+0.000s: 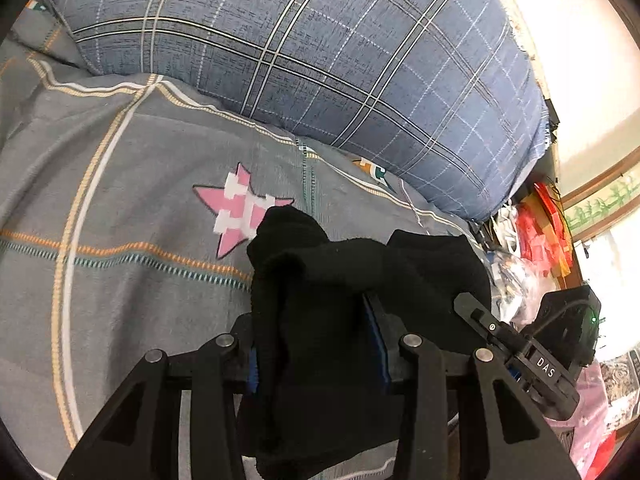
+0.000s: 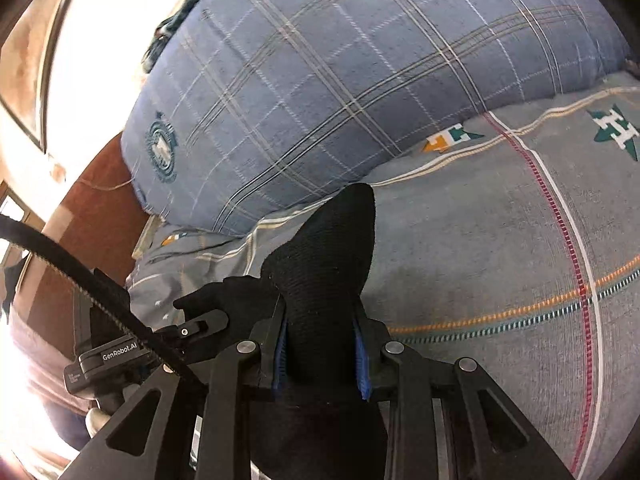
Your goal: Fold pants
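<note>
- Left tool (image 1: 320, 344): your jaws are pinching a thick bunch of the black pants (image 1: 320, 300). Cloth spills past the tips toward 12 o'clock and hangs below at 6.
- Right tool (image 2: 322, 354): clamped on another bunch of the same pants (image 2: 328, 264). A dark point of cloth sticks out at 12 o'clock.
- Pants sit in both tools, lifted off the grey bed sheet (image 1: 120, 280). I can't tell whether the hanging end touches it.
- Key relation: the two tools are close together, the right one at 3 o'clock of yours in the left view. So the held edge runs short, side to side, and the long axis probably hangs down under the grips. Neither hand looks nearer to the sheet.
- Count: one pair of pants, two tools, one plaid pillow (image 1: 320, 60) at 12 o'clock, one pink star (image 1: 240, 212) on the sheet.
</note>
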A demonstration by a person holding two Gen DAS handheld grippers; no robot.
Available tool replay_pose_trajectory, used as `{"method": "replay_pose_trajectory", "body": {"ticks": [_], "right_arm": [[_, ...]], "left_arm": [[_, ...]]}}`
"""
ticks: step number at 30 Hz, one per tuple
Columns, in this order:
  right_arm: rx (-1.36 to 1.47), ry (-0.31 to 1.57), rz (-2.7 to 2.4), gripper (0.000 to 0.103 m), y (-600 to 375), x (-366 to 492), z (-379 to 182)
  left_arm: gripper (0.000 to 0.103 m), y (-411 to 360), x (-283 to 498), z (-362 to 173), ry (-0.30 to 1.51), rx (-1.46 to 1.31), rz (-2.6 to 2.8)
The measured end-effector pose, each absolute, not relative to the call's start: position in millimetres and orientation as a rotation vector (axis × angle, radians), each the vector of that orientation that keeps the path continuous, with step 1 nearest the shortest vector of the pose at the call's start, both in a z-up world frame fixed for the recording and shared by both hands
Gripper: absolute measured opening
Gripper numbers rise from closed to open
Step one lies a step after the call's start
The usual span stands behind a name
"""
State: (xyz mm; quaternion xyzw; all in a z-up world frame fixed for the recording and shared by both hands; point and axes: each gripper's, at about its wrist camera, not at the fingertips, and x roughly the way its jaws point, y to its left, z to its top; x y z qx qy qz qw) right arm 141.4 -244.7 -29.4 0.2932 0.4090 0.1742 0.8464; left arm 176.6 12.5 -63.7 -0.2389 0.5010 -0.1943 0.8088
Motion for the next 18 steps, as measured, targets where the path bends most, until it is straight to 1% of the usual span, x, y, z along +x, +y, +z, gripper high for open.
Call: {"method": "replay_pose_trajectory", "body": {"ticks": [5,8,9,10,12,13,15,18], "right_arm": [[0.637,0.867,0.339,0.029,-259.9,166.1,-41.7],[0.628,0.884,0.298,0.029,-266.9,179.6,-52.2],[0.608,0.901,0.27,0.031,-268.4,183.2,-57.3],[0.587,0.918,0.247,0.038,-269.2,186.0,-61.8],[0.559,0.953,0.2,0.048,-273.7,188.8,-71.9],[0.561,0.956,0.188,0.052,-276.7,187.6,-72.8],[0.548,0.939,0.175,0.052,-281.0,182.1,-66.3],[0.468,0.826,0.136,0.052,-282.7,169.0,-37.0]], "left_arm": [[0.04,-2.4,204.4,-71.6,1.087,-0.481,-0.395],[0.041,-6.9,218.4,-86.7,1.133,-0.443,-0.331],[0.046,-4.3,220.5,-93.4,1.154,-0.44,-0.294],[0.056,1.2,221.3,-98.8,1.169,-0.478,-0.289],[0.056,15.3,219.5,-104.8,1.208,-0.585,-0.308],[0.055,19.9,216.5,-102.0,1.214,-0.602,-0.312],[0.054,27.1,206.7,-83.0,1.171,-0.562,-0.305],[0.054,28.0,195.3,-45.9,1.059,-0.515,-0.325]]}}
